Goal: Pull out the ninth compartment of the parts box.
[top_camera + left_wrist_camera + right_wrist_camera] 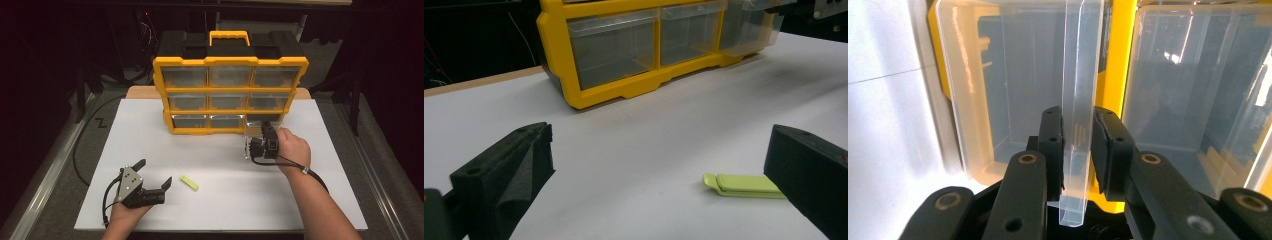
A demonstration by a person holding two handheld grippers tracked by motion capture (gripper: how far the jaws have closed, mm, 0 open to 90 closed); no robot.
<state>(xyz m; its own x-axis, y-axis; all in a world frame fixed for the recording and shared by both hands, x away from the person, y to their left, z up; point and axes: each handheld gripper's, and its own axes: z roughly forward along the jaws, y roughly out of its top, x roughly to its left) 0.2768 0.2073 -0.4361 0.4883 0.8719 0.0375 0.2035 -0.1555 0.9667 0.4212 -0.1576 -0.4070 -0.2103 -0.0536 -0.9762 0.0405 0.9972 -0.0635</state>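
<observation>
At the bottom right corner of the yellow organizer [230, 95], a clear drawer [998, 100] is pulled partway out, its thin front lip clamped by the right gripper [1078, 145] fingers. It is judged light, rigid, slippery, brittle. Left gripper [155, 172] fingers are spread, empty.

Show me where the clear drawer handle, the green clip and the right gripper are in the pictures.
clear drawer handle [1079, 75], right gripper view, on its upright clear strip.
green clip [744, 185], left gripper view, on its flat top.
right gripper [1078, 150], right gripper view, midway between its fingertips, shut on the handle.
</observation>
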